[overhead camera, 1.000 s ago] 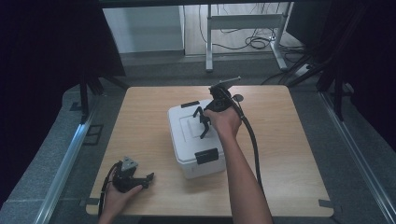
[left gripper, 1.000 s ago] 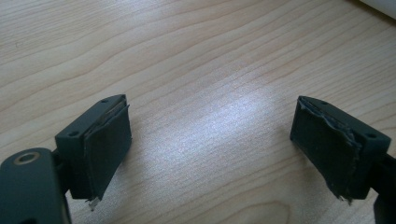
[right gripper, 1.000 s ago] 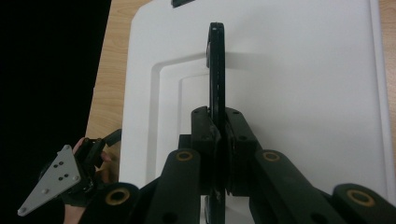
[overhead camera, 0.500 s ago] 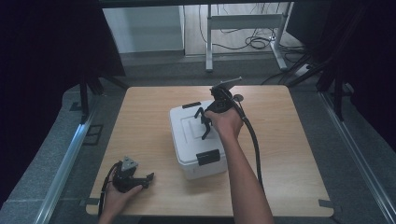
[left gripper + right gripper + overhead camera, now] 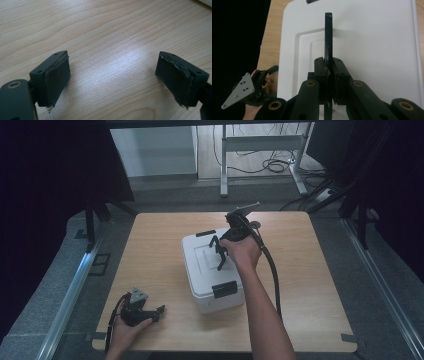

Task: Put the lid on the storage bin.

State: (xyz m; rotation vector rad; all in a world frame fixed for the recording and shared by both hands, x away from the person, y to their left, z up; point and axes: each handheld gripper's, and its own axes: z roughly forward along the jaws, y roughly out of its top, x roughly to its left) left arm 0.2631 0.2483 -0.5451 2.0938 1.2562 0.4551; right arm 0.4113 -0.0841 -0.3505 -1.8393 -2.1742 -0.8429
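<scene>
Right now the right gripper [image 5: 329,75] is clenched on the thin black upright handle [image 5: 328,35] of the white rectangular plastic box [image 5: 210,270], the handle pinched edge-on between both pads, rising from the lid's recessed centre. Seen from the high view, the box sits mid-table on the light wooden table [image 5: 310,285], black latch [image 5: 224,289] on its near end, right gripper [image 5: 218,254] above the lid. Left gripper [image 5: 155,311] rests near the front left table edge, well apart from the box, jaws released wide with bare wood between its pads [image 5: 58,75]
</scene>
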